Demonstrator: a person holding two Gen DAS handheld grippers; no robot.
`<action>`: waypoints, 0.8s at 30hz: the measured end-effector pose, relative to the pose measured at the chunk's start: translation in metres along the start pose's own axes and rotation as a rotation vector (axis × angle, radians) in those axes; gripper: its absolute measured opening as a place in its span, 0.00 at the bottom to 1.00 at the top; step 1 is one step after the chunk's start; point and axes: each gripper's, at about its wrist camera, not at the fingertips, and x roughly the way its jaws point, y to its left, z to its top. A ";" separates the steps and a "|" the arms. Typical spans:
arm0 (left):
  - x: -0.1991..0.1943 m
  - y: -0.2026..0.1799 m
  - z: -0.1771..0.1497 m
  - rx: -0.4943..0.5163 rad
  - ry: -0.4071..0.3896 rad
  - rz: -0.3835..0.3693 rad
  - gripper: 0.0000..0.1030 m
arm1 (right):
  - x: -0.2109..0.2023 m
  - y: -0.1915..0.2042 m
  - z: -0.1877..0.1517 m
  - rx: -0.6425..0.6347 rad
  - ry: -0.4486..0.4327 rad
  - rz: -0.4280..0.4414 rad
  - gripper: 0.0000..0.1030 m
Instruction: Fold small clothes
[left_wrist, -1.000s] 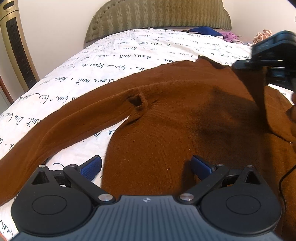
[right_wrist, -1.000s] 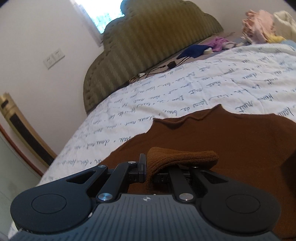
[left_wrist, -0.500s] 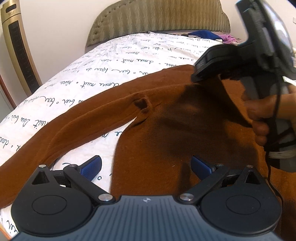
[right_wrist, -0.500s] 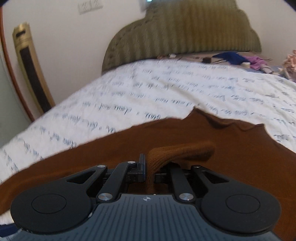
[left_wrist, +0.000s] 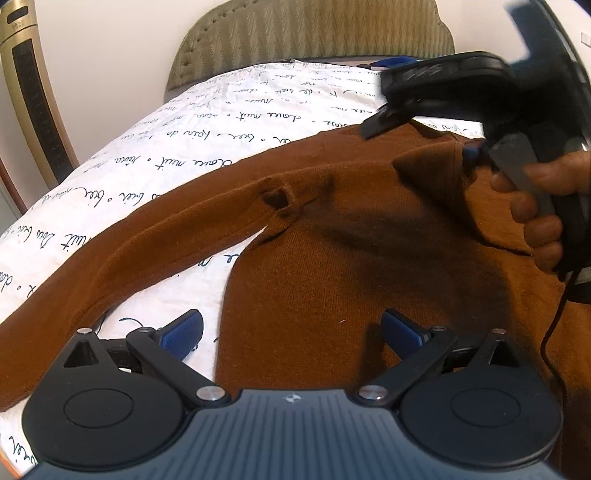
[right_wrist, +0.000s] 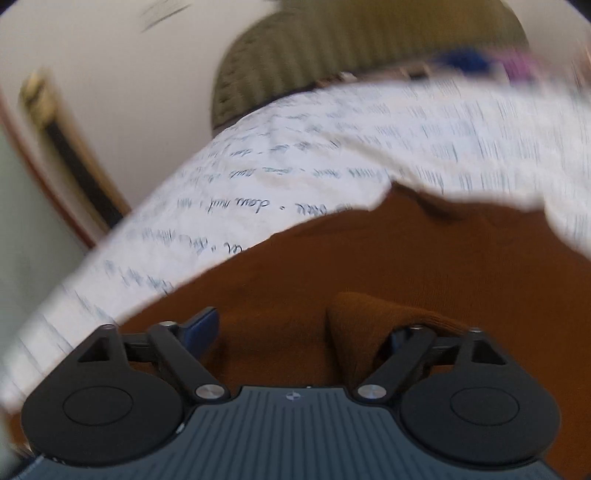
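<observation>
Two grippers are over one brown sweater (left_wrist: 351, 266), which lies spread on a white bedspread (left_wrist: 229, 122) printed with dark handwriting. Our left gripper (left_wrist: 291, 328) hangs low over the garment with its blue-padded fingers (left_wrist: 183, 330) spread wide and nothing between them. The sweater's side edge runs up between those fingers, so the left pad sits over bare bedspread and the right pad over brown knit. Ahead and to the left of this gripper one sleeve (left_wrist: 122, 254) stretches flat and long across the bedding, joining the body at a puckered armpit fold straight ahead.

Further ahead and to the right, our right hand (left_wrist: 535, 206) holds the right gripper (left_wrist: 472, 151) above the sweater's far part, near the neckline; that view shows it blurred. From the right wrist camera, the right gripper (right_wrist: 306, 328) has its fingers parted. A lump of brown cuff (right_wrist: 373, 332) lies draped against and over the right finger, clear of the left pad (right_wrist: 201, 326), so nothing is pinched. The sweater's body fills the space just ahead of this gripper and its far edge meets the bedspread beyond. This view is heavily smeared. A green padded headboard (left_wrist: 314, 33) stands at the far end of the bed, and a gold-coloured tower appliance (left_wrist: 33, 92) stands far to the left.
</observation>
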 end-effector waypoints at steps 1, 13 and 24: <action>0.001 0.001 0.000 -0.002 0.001 -0.002 1.00 | -0.001 -0.013 -0.001 0.091 0.003 0.040 0.84; 0.000 0.000 -0.001 0.001 0.001 -0.005 1.00 | -0.028 -0.083 -0.043 0.579 -0.119 0.159 0.82; -0.001 -0.002 -0.002 0.013 0.002 -0.010 1.00 | -0.021 -0.101 -0.049 0.669 -0.136 0.152 0.16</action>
